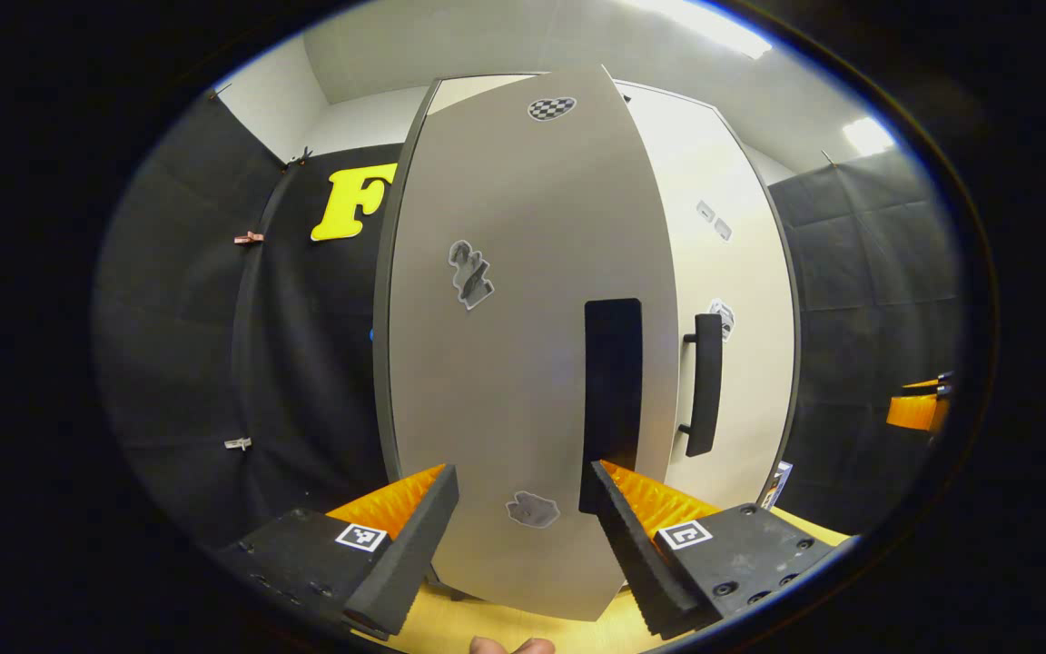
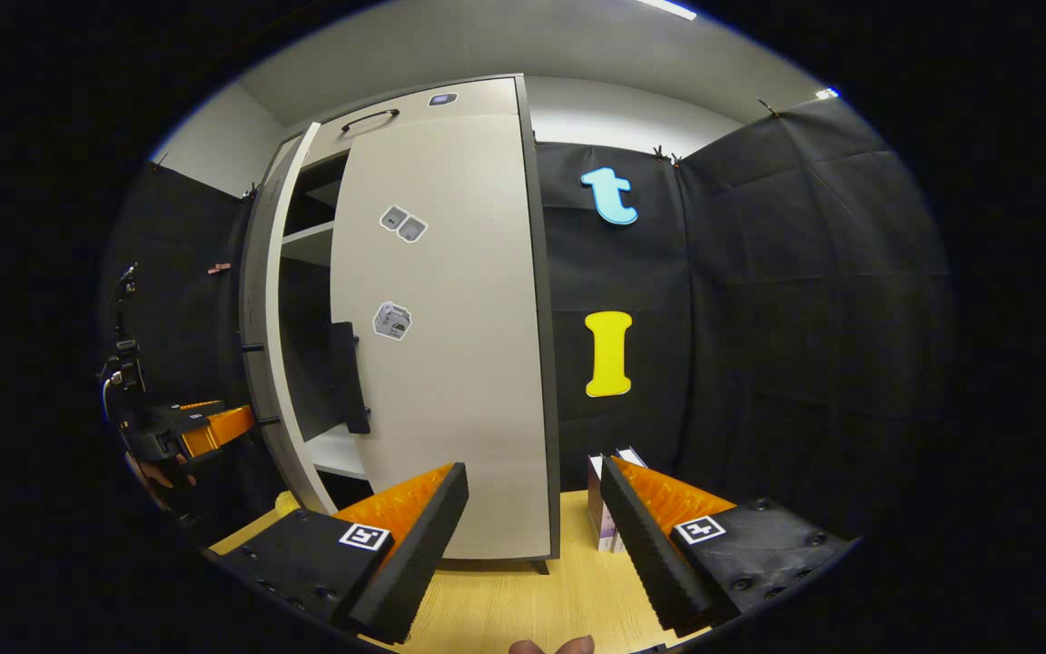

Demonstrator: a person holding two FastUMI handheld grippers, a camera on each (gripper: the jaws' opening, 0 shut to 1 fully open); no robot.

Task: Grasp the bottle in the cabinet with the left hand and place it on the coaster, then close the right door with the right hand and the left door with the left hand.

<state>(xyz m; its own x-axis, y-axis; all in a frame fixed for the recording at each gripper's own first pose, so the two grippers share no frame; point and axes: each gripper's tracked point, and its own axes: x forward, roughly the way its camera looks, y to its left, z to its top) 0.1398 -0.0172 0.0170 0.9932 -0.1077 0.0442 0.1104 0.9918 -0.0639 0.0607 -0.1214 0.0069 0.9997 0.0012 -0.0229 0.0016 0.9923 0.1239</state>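
Observation:
The cabinet's left door [image 1: 523, 300] stands ajar right in front of my left gripper [image 1: 523, 486]. That gripper is open, with nothing between its fingers, and the door's black handle [image 1: 612, 400] rises just above its right finger. The right door [image 1: 732, 300] lies flat against the cabinet front beyond. In the right gripper view, the right door [image 2: 450, 345] with its handle [image 2: 346, 377] looks shut, and the left door [image 2: 280, 318] shows edge-on, with shelves [image 2: 310, 245] in the gap. My right gripper [image 2: 532, 495] hangs open and empty, short of the cabinet. The left gripper [image 2: 205, 427], held by a hand, sits at the left door's outer face.
The cabinet stands on a light wooden table [image 2: 505, 599]. A small box [image 2: 609, 509] stands on it to the right of the cabinet. A small yellow thing [image 2: 287, 502] shows low by the left door's foot. Black cloth walls close the booth in.

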